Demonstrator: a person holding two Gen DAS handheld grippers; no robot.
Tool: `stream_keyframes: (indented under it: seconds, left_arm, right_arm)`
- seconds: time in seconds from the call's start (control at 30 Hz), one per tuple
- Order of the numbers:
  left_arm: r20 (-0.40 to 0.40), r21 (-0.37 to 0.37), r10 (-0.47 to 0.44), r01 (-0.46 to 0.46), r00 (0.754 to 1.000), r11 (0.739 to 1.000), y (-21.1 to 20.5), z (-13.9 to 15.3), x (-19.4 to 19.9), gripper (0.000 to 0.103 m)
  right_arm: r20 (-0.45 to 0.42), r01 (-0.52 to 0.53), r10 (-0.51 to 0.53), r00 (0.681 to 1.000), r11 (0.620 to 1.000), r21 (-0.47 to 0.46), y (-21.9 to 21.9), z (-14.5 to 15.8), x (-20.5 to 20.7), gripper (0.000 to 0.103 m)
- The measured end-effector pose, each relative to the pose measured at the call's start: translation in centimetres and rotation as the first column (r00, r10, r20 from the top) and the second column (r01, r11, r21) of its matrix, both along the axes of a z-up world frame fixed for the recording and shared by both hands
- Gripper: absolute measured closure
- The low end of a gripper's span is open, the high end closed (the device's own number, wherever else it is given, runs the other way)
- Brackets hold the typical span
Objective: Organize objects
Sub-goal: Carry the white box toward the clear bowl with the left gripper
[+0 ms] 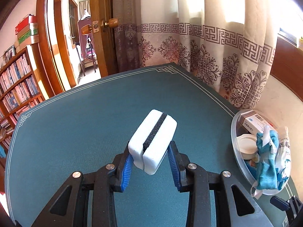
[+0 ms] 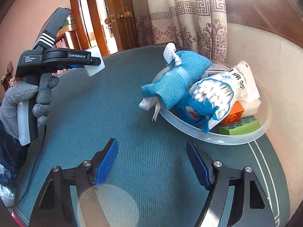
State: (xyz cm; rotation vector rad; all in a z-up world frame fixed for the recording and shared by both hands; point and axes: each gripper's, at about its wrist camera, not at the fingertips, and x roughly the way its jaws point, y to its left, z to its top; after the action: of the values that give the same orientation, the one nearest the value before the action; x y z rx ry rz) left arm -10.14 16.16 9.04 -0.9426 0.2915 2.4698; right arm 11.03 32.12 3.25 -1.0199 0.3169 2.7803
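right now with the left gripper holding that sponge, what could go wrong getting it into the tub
1. The left gripper pinches only the near end of the white sponge, so it may twist loose.
2. The clear plastic tub is heaped; the blue cloth pouch already hangs over its rim and could be knocked out.
3. The cotton swab bag could slide off too.

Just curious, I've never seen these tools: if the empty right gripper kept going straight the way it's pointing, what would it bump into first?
Most likely the bare green table mat. The right gripper tilts downward, with nothing between it and the mat. The clear bowl sits off to its right, though depth is hard to judge.
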Motion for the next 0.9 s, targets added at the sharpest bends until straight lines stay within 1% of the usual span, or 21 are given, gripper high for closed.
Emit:
stream_keyframes:
  seconds: [0.2,0.27,0.33,0.4,0.47,0.53,0.63,0.7,0.77,0.83,0.9]
  left_arm:
    - [-0.070,-0.059,0.062,-0.066,0.996,0.996,1.6,0.1,1.7,0.065]
    - [-0.088,-0.064,0.055,-0.061,0.995,0.996,2.2,0.2,2.3,0.065]
    - [-0.120,-0.087,0.055,-0.065,0.991,0.994,2.9,0.3,2.9,0.065]
    - [-0.126,-0.088,0.033,-0.045,0.992,0.995,3.5,0.5,3.5,0.065]
    - [-0.103,-0.072,-0.004,-0.004,0.995,0.997,4.1,0.7,3.9,0.065]
    - [-0.057,-0.040,-0.063,0.061,0.996,0.997,4.7,0.9,4.2,0.065]
    - [0.021,0.025,-0.150,0.149,0.988,0.988,5.9,1.1,4.3,0.065]
    - [0.056,0.056,-0.185,0.182,0.981,0.982,6.8,1.2,4.2,0.065]
    - [0.065,0.065,-0.208,0.204,0.976,0.977,7.8,1.2,4.2,0.065]
    - [0.057,0.055,-0.224,0.221,0.973,0.974,8.9,1.1,4.4,0.065]
    - [0.066,0.049,-0.242,0.239,0.968,0.970,10.0,0.8,4.3,0.065]
  right_arm:
    - [-0.001,0.005,-0.005,1.000,1.000,-0.009,0.5,-0.3,0.3,0.027]
    - [-0.002,0.002,-0.002,1.000,1.000,-0.001,0.3,-0.4,0.5,0.027]
    - [-0.003,0.000,0.000,1.000,1.000,0.003,0.2,-0.5,0.5,0.027]
    - [0.001,0.003,-0.003,1.000,1.000,0.003,0.4,-0.6,0.6,0.027]
    - [0.005,0.009,-0.009,1.000,1.000,0.006,0.5,-0.5,0.8,0.027]
    - [0.010,0.014,-0.015,1.000,1.000,0.012,0.8,-0.4,1.1,0.027]
    - [0.012,0.030,-0.030,0.999,0.999,0.016,1.3,-0.4,1.7,0.027]
    - [0.011,0.043,-0.043,0.999,0.999,0.011,1.8,-0.4,2.0,0.027]
    - [0.009,0.054,-0.054,0.998,0.998,0.009,2.3,-0.4,2.2,0.027]
    - [0.007,0.066,-0.066,0.998,0.998,0.002,2.8,-0.5,2.4,0.027]
    - [0.005,0.077,-0.077,0.997,0.997,-0.001,3.4,-0.5,2.6,0.027]
